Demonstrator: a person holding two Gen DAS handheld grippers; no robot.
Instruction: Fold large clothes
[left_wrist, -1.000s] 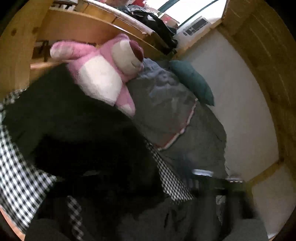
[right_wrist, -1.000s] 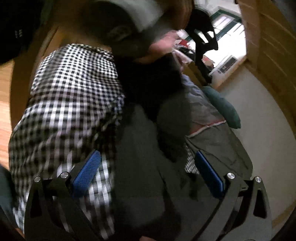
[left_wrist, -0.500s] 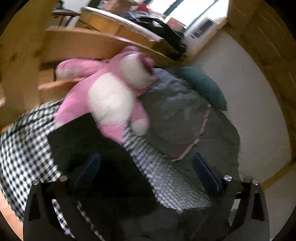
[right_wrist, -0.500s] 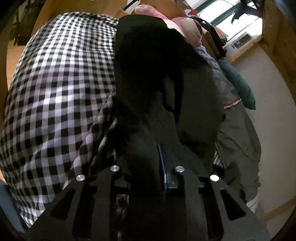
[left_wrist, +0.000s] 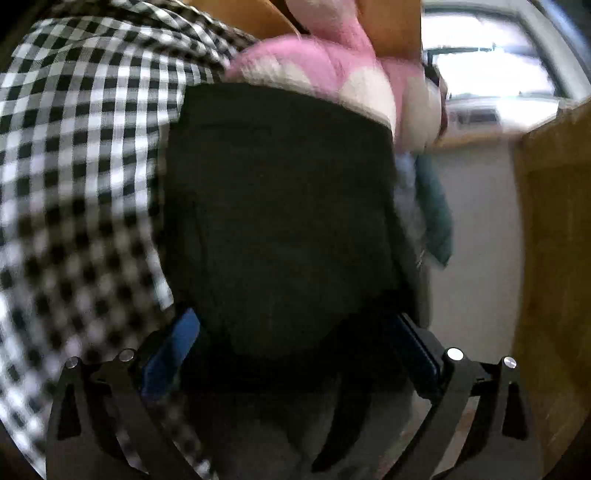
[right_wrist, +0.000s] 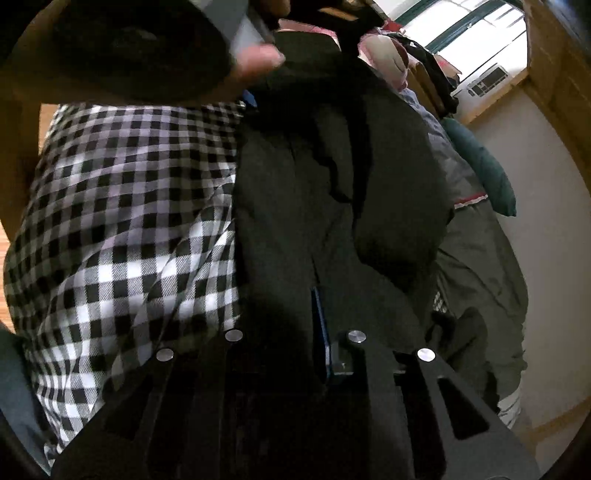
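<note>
Garment, dark, on checked sheet, long axis running near to far. Pink plush at far end, teal pillow right. Right gripper clamped on near edge; left gripper spread wide, gripping nothing.

the right gripper pinches a fold of the dark garment; a checked sheet spreads to its left, a green pillow far right.
</note>
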